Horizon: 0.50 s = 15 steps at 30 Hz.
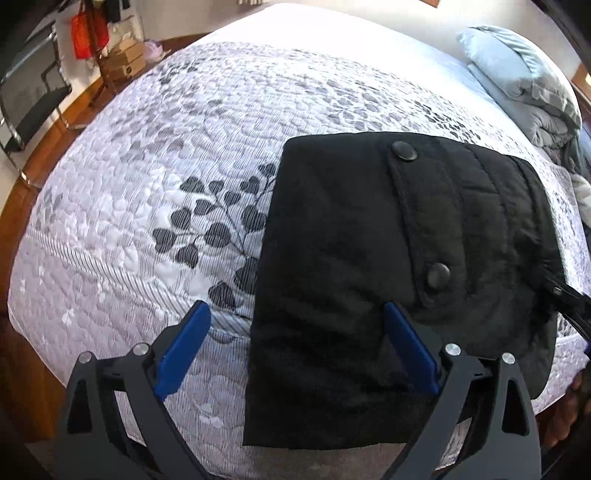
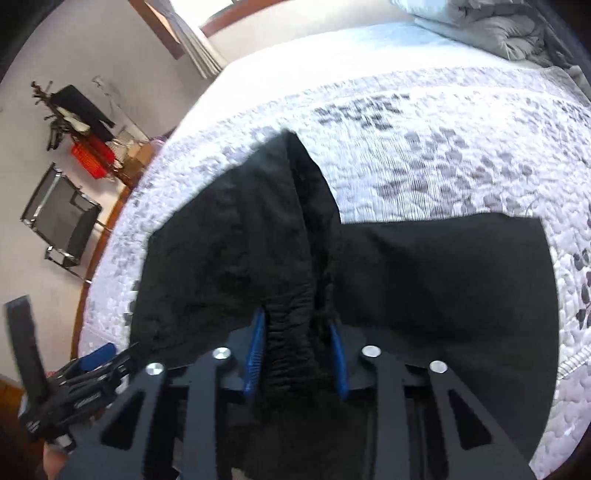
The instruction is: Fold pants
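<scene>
The black pants (image 1: 388,258) lie folded on the quilted bedspread (image 1: 147,177), with a buttoned flap and two round buttons facing up. My left gripper (image 1: 295,314) is open and empty, its blue fingers straddling the near left edge of the pants. In the right wrist view, my right gripper (image 2: 295,325) is shut on a bunched, elasticated part of the pants (image 2: 288,332) and holds it raised. The rest of the black cloth (image 2: 443,280) spreads over the bed.
A grey folded duvet (image 1: 524,81) lies at the head of the bed, also seen in the right wrist view (image 2: 491,29). Beside the bed are a wooden floor (image 1: 74,107), a black folding chair (image 2: 62,218), cardboard boxes (image 1: 125,62) and a red bag (image 1: 86,35).
</scene>
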{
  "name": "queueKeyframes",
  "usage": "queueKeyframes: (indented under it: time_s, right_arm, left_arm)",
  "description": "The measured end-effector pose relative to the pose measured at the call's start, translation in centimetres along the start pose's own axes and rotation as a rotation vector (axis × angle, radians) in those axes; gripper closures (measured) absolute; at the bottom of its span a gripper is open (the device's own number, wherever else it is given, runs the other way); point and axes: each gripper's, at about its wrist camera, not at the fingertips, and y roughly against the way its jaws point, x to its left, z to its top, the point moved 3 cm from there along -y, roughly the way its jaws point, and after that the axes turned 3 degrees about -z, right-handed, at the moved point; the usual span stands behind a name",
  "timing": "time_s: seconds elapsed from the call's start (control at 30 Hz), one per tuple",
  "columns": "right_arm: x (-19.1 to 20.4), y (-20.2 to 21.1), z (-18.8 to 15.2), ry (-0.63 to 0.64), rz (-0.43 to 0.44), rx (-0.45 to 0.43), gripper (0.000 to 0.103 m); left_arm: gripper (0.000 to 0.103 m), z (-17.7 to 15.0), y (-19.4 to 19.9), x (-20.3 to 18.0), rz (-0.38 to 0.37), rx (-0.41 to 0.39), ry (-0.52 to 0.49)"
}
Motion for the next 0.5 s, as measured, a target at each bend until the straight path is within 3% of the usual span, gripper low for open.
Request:
queueKeyframes:
  time_s: [0.27,0.5]
  right_arm:
    - [1.3,6.0,0.2,0.025,0.099,-0.114,0.079]
    - [-0.4,10.9,0.1,0.007,0.091,-0.197,0.079]
  left_arm:
    - [0.009,-0.2,1.4,-0.1,0.002,-0.024,0.02]
    - [0.008,-0.4,2.7,-1.7,-0.024,-0.053,-0.012]
